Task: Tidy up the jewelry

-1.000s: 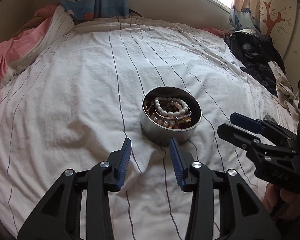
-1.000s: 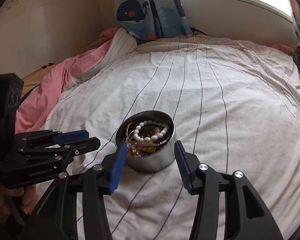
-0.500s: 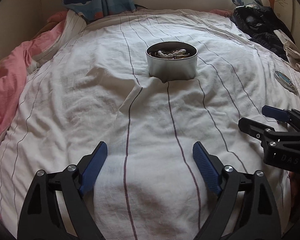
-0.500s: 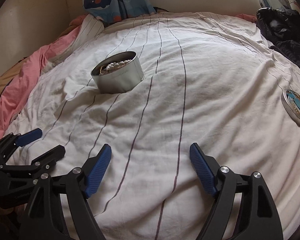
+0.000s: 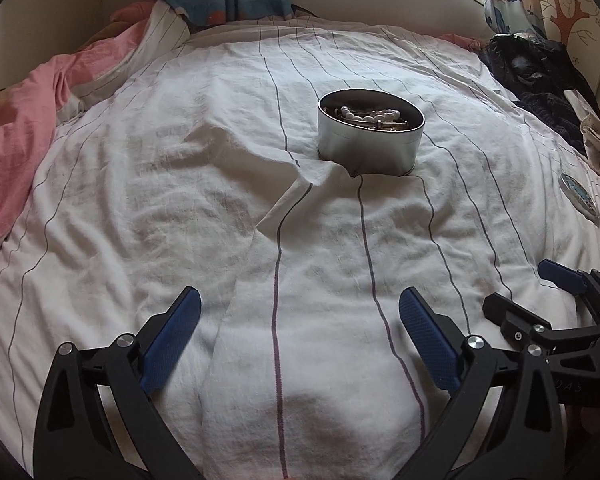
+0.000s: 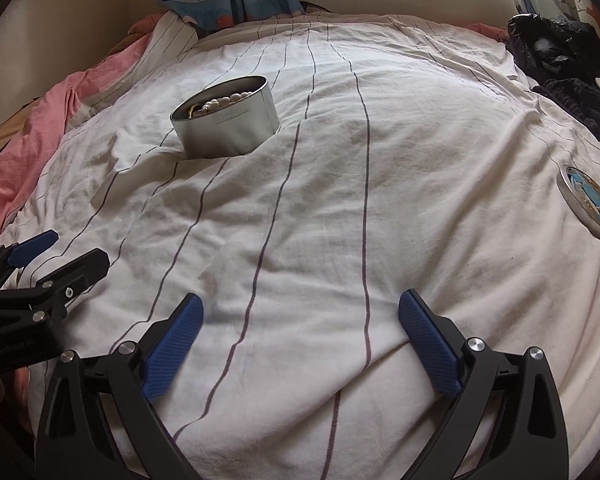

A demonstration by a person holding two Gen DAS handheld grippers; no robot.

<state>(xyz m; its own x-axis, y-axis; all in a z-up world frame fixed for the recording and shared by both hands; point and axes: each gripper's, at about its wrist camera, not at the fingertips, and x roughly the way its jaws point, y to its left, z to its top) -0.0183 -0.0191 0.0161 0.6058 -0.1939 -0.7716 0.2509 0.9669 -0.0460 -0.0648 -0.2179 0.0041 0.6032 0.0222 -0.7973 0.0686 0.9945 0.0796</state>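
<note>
A round metal tin (image 5: 370, 136) is seen standing upright on a bed (image 5: 220, 208) covered with a white striped sheet, well ahead of both sets of jaws and apart from them. Inside the tin a string of white beads (image 5: 370, 114) and other jewelry are heaped; the single pieces cannot be told apart. A fold of sheet is raised just in front of the tin on its left.

The left gripper (image 5: 300, 332) is held low over the sheet, its jaws spread wide with nothing between them but bare cloth; they have just been opening. The right gripper (image 6: 300, 332) is held likewise beside it, its jaws released and wide, also just opened, with only sheet between the blue pads (image 6: 430, 344). From the right jaws the tin lies ahead and to the left; from the left jaws, ahead and slightly right.

A flat round lid (image 6: 590, 206) with a blue picture lies on the sheet to the right of the right jaws, well apart from the tin. Dark clothes (image 6: 560, 64) are piled at the far right, a pink blanket (image 5: 16, 140) at the far left.
</note>
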